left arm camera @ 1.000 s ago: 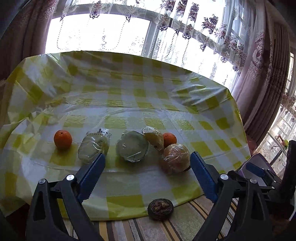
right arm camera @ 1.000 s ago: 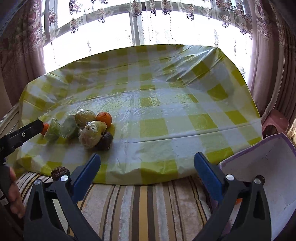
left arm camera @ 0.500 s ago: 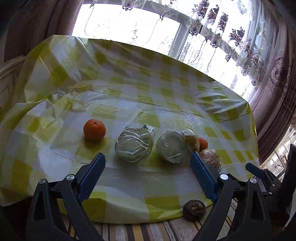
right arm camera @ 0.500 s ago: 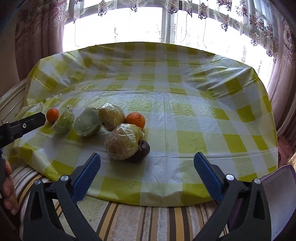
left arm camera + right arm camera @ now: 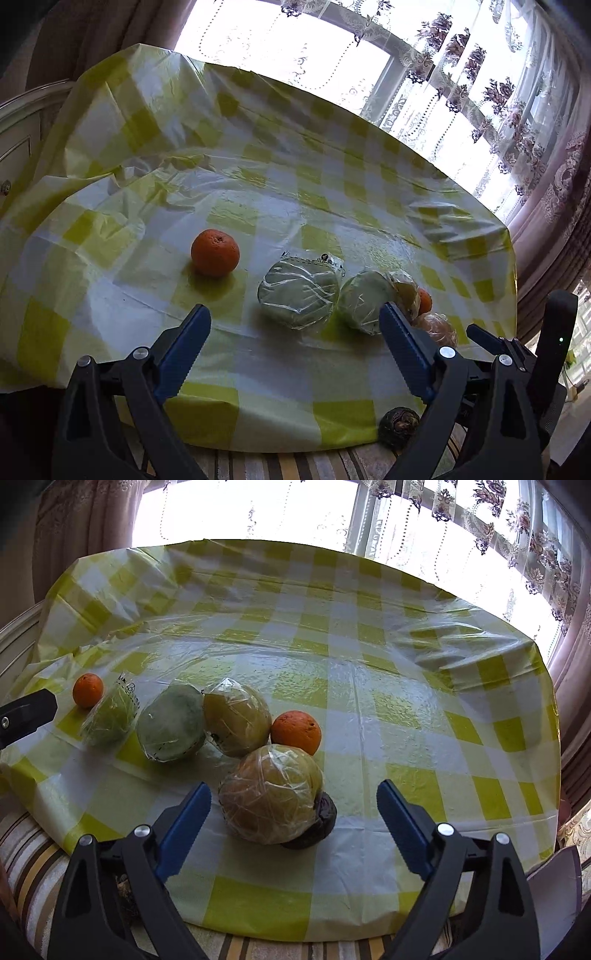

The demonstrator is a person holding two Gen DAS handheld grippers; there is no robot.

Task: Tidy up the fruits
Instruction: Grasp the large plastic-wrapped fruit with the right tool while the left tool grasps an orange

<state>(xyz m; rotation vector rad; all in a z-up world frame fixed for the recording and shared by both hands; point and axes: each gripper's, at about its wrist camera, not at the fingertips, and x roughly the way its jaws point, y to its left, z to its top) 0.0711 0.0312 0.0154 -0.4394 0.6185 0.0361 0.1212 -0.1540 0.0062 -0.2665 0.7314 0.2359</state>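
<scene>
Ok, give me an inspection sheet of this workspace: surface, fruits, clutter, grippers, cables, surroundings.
Surface: glossy yellow-and-white checked plastic tablecloth, wrinkled at the far edges.
Job's things: two bare oranges; four film-wrapped round fruits clustered; one dark purple fruit touching the nearest wrapped one.
Clutter: dark round fruit-like object on the striped fabric below the cloth edge.
Grippers: left gripper open, empty; right gripper closing, pads clear of the wrapped fruit between them.
Cables: nothing seen.
Surroundings: bright window, patterned lace curtains.

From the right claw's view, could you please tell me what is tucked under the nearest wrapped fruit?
A dark, wrinkled fruit sits wedged beneath the nearest wrapped fruit, showing at its lower right. Most of it is covered, so I cannot tell its kind.
</scene>
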